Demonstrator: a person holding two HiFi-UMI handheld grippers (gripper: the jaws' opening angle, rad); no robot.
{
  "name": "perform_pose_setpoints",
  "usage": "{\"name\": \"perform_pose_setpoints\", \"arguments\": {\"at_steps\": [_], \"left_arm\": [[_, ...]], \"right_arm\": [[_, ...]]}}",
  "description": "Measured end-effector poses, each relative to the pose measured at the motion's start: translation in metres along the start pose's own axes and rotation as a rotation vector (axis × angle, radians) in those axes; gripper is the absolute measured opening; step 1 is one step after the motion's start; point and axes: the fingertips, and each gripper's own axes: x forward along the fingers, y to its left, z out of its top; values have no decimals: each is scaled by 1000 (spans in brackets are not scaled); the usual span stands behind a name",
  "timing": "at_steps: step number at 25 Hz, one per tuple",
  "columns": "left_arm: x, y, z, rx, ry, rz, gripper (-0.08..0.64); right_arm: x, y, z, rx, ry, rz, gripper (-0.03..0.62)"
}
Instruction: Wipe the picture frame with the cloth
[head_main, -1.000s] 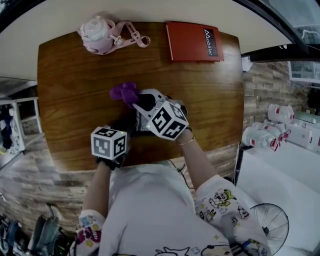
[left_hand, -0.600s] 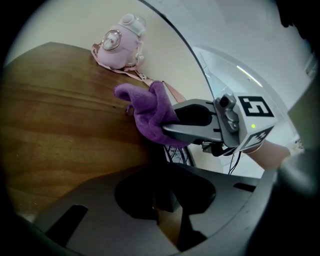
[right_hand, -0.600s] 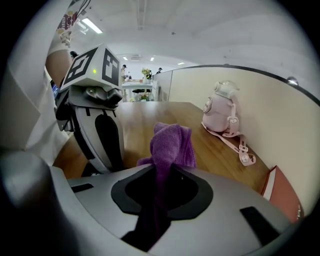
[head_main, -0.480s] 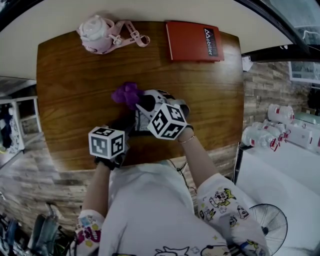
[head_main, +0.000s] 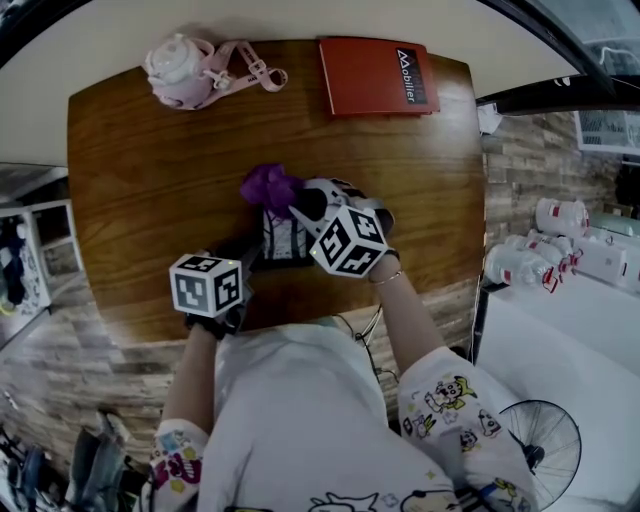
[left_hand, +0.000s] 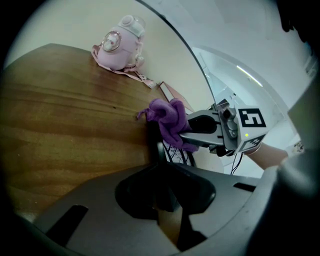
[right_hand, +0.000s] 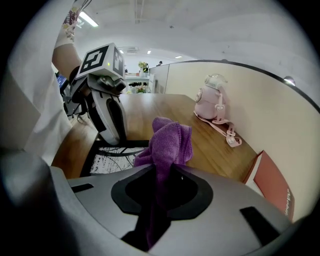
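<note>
The picture frame (head_main: 285, 240), black-edged with a black-and-white print, lies on the wooden table (head_main: 150, 180) just in front of the person. My left gripper (head_main: 250, 255) is shut on its left edge; in the left gripper view the dark frame edge (left_hand: 156, 150) runs down between the jaws. My right gripper (head_main: 297, 206) is shut on a bunched purple cloth (head_main: 268, 185), which rests at the frame's far edge. From the right gripper view the cloth (right_hand: 170, 142) sticks up out of the jaws, with the frame (right_hand: 115, 156) and the left gripper (right_hand: 107, 112) behind it.
A pink bottle with a strap (head_main: 180, 62) stands at the far left of the table, and a red book (head_main: 375, 75) lies at the far right. The person's body is close against the near edge. Shelves and white containers (head_main: 555, 250) are off to the right.
My right gripper has carried the purple cloth a little to the right along the frame's far edge. The left gripper has kept its hold in the same place.
</note>
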Motion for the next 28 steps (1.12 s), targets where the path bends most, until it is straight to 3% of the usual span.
{"name": "perform_pose_setpoints", "arguments": {"at_steps": [9,15,21,28], "left_arm": [[0,-1,-1,-2,-1,-2,58],[-1,-1,0,-5,1,-6,58],[-1,0,0,-5,1,-6,58],[0,-1,0,-5,0,-5,58]], "right_arm": [[-16,-6,-13,66,33,-32,63],[-36,-13,-46,162,73,-81,63],[-43,-14,-65,198,105,-120,63],[-73,-5,-33,264,-12,-142,64]]}}
